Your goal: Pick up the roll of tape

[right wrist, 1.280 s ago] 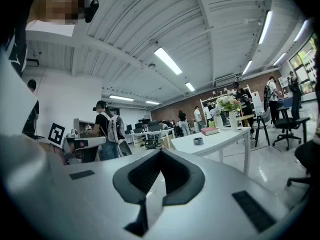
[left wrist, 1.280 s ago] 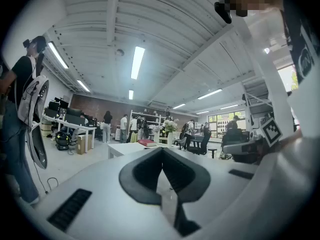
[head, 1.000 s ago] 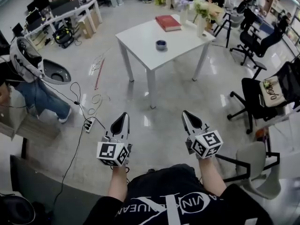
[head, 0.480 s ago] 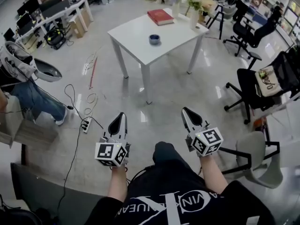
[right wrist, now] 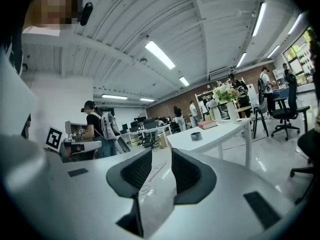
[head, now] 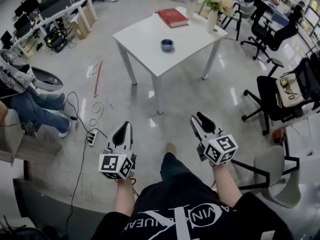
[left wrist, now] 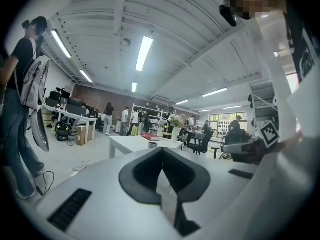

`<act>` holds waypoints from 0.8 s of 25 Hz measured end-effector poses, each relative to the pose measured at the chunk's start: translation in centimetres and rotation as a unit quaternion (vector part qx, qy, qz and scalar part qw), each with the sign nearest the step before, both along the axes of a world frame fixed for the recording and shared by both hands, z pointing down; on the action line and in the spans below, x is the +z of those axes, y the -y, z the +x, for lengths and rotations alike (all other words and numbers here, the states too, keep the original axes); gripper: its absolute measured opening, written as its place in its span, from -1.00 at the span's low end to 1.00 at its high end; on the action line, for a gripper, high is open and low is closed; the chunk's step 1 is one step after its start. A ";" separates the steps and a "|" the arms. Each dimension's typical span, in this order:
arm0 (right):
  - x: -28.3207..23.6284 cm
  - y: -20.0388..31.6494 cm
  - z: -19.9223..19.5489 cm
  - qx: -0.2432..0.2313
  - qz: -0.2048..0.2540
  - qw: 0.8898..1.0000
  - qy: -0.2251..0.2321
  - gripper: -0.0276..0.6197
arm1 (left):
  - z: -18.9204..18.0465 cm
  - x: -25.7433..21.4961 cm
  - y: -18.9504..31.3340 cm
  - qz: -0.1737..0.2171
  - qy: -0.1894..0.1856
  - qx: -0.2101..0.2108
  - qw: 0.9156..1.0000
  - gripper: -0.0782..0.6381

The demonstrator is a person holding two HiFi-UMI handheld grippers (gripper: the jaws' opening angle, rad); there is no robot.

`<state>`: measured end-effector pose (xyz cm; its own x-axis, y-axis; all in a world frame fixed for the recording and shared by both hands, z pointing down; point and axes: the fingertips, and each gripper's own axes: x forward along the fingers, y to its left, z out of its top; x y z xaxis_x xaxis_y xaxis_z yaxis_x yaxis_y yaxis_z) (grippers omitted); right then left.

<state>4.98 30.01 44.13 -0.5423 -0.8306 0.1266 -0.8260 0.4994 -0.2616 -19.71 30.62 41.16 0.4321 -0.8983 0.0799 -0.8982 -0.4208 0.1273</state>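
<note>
The roll of tape [head: 167, 45], small and dark blue-grey, lies on a white table [head: 145, 34] far ahead of both grippers. It also shows small and distant as the roll of tape [left wrist: 152, 144] in the left gripper view and the roll of tape [right wrist: 196, 135] in the right gripper view. My left gripper [head: 123, 130] is held level over the floor, jaws shut and empty. My right gripper [head: 200, 120] is beside it, its jaws opening with a clear gap and nothing between them. Both are well short of the table.
A red book [head: 172, 17] and a vase of flowers [head: 212, 14] share the table. Black office chairs [head: 280, 96] stand to the right, a grey chair [head: 272, 176] close by. Cables and a power strip [head: 93, 134] lie on the floor at left, near a seated person [head: 30, 101].
The right gripper's jaws have parted; they were together before. The person has stepped toward the table, a foot now showing ahead, and both grippers moved forward with them.
</note>
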 end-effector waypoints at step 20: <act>0.2 16.9 3.0 0.022 -0.011 1.000 0.019 -0.53 | 2.9 0.0 18.1 -0.022 0.004 0.022 1.000 -0.78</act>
<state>7.94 13.09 44.35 -0.5095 -0.8514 0.1249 -0.8368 0.4564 -0.3025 -16.78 12.49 41.13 0.4694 -0.8745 0.1222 -0.8805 -0.4533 0.1388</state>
